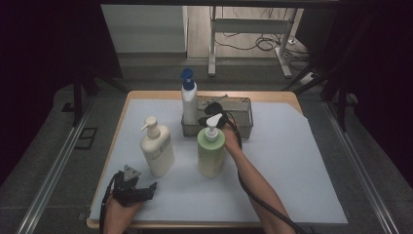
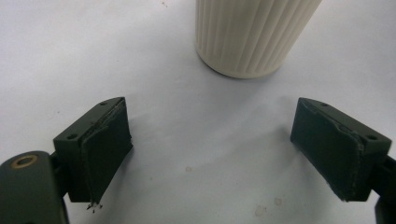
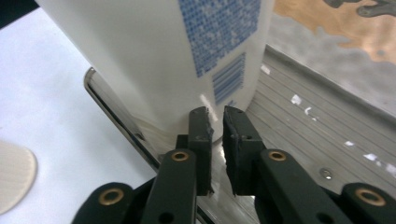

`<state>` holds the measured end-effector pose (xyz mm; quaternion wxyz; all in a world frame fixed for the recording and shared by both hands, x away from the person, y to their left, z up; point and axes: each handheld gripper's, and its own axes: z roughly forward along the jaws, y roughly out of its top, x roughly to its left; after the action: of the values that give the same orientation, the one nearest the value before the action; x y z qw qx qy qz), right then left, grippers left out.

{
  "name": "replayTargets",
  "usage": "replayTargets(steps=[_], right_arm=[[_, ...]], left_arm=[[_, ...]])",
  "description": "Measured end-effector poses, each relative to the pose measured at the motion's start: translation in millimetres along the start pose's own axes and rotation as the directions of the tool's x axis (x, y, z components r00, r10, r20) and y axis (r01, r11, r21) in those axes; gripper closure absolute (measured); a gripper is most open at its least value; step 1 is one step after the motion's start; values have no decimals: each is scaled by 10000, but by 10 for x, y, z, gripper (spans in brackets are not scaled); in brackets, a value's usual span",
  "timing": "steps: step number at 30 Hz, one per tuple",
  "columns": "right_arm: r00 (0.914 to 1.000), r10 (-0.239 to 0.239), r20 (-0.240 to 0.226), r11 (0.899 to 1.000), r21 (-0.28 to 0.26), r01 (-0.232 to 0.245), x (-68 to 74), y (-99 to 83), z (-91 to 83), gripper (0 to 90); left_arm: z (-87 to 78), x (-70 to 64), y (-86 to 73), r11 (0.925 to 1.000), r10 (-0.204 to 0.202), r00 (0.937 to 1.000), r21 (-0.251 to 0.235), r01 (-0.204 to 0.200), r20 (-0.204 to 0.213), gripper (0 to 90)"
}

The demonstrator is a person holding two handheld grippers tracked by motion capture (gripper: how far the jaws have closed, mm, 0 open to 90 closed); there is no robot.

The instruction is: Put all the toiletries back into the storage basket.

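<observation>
Resting low over the near left part of the table, the left gripper (image 1: 147,189) has its jaws spread wide with nothing between them; in the left gripper view (image 2: 212,154) the two black pads stand far apart over the white sheet (image 2: 70,56), and the ribbed base of the cream pump bottle (image 2: 250,35) sits just ahead of them, untouched. From the high view that cream pump bottle (image 1: 157,148) stands upright just beyond the left gripper, on the white sheet (image 1: 292,165) that covers the wooden table (image 1: 146,95).

The right gripper (image 1: 213,111) reaches forward into the metal tray (image 1: 246,127) at the far middle of the table. In the right gripper view its jaws (image 3: 215,140) are drawn nearly together, a narrow slit left between the pads, and they hold nothing; their tips sit right against the foot of the white bottle with blue print (image 3: 154,56), which stands inside the tray by its left rim (image 3: 116,112). The tray's ribbed floor (image 3: 308,126) runs off to the right.

In the high view the same white bottle, topped by a blue pump (image 1: 188,97), stands upright at the tray's left end. A green pump bottle (image 1: 211,151) stands on the sheet just in front of the tray, beside the person's right forearm (image 1: 258,183), and near the cream one.
</observation>
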<state>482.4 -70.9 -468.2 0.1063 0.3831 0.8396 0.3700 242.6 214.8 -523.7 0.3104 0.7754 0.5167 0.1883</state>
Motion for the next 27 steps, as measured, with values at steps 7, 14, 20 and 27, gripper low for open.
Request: replayTargets(steps=[7, 14, 20, 27], right_arm=[[9996, -30, 272, 9999, -158, 34, -54, -21, -98, 703], [9996, -138, 263, 9989, -435, 149, -80, -45, -272, 604], [9997, -149, 208, 9986, -506, 159, -96, -58, -408, 503], [9995, -268, 144, 9974, -661, 277, -101, -95, -551, 403]], left_arm=[[1, -1, -2, 10000, -5, 10000, -19, 5, -5, 119], [1, -3, -5, 10000, -23, 10000, -34, 23, -17, 119], [1, -1, -6, 10000, -12, 10000, -38, 11, -6, 119], [0, -1, -7, 10000, -8, 10000, -41, 8, -11, 118]])
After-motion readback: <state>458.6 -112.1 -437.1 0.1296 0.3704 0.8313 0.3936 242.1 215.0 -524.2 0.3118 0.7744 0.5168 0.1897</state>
